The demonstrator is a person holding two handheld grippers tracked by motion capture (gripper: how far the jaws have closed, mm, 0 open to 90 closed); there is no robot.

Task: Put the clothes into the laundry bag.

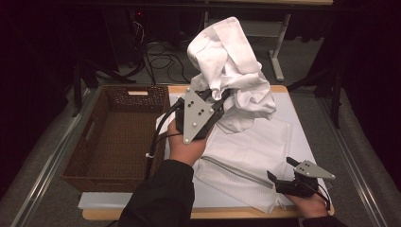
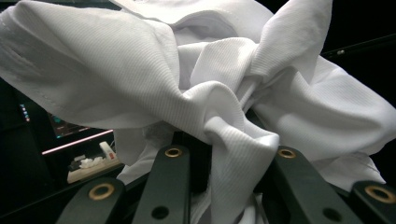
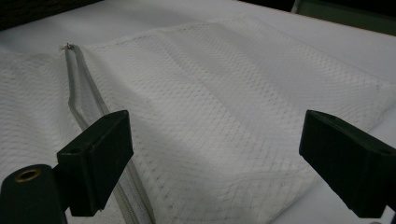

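A crumpled white shirt (image 1: 231, 71) bunches, knotted, in the left tongs (image 1: 218, 97).

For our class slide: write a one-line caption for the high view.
Left gripper lifts a bunched white garment above a mesh laundry bag.

The left gripper (image 1: 213, 97) clamped a bunched white garment (image 1: 230, 71) and held it aloft above the table (image 1: 142, 201), near its twelve o'clock edge. A white mesh bag (image 1: 246, 156) lay flat at centre. The right gripper (image 1: 280, 171) rested at five o'clock, jaws spread. A brown wicker basket (image 1: 85, 161) sat at nine o'clock.
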